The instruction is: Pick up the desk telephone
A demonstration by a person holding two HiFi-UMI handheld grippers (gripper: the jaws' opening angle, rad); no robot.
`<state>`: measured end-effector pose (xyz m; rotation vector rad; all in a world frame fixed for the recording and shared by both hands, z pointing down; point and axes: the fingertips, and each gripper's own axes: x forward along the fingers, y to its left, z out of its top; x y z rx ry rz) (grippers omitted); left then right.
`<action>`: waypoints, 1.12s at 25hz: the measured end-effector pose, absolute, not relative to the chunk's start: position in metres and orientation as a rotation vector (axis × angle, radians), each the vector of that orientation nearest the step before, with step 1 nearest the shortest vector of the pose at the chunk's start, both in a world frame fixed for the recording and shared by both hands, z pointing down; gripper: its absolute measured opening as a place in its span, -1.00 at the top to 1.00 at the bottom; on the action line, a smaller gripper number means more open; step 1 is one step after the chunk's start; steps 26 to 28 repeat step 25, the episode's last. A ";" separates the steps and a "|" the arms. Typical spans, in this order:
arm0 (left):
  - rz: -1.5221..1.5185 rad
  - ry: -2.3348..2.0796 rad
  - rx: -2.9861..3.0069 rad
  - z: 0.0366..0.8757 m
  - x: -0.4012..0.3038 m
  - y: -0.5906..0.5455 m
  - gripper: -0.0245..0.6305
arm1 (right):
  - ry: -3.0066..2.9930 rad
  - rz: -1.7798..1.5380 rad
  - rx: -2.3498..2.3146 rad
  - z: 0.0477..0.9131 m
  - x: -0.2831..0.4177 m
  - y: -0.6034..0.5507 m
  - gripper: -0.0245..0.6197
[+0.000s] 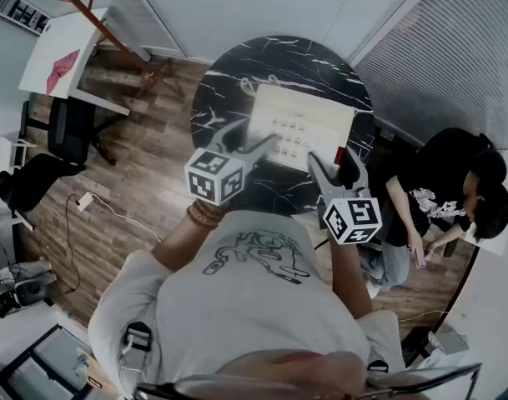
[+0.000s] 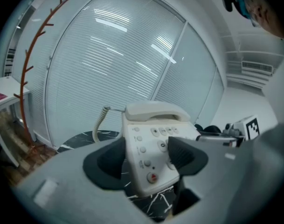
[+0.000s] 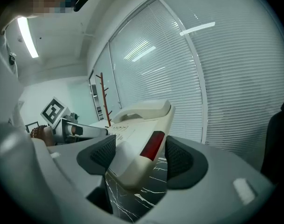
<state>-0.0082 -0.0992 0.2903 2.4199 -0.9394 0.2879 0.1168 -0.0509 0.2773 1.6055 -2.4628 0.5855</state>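
The cream desk telephone hangs a little above the round black marble table, held from both near corners. My left gripper is shut on its left front corner. In the left gripper view the pads press the keypad end of the telephone, with the handset in its cradle and a coiled cord trailing left. My right gripper is shut on the right front corner. In the right gripper view the telephone sits between the pads of the right gripper, red side panel showing, table beneath.
A person in black sits close to the table's right side. A red-brown coat stand, a white desk and a black chair stand at the left on the wooden floor. Blinds line the wall behind the table.
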 end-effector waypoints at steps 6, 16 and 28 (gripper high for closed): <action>0.291 -0.940 2.415 0.292 -0.009 -0.097 0.04 | -2.465 0.580 1.604 0.278 0.116 -0.049 -0.10; 0.290 -0.938 2.415 0.291 -0.008 -0.091 0.04 | -2.466 0.588 1.615 0.277 0.117 -0.043 -0.09; 0.293 -0.937 2.405 0.298 -0.002 -0.095 0.04 | -2.466 0.592 1.610 0.284 0.123 -0.047 -0.09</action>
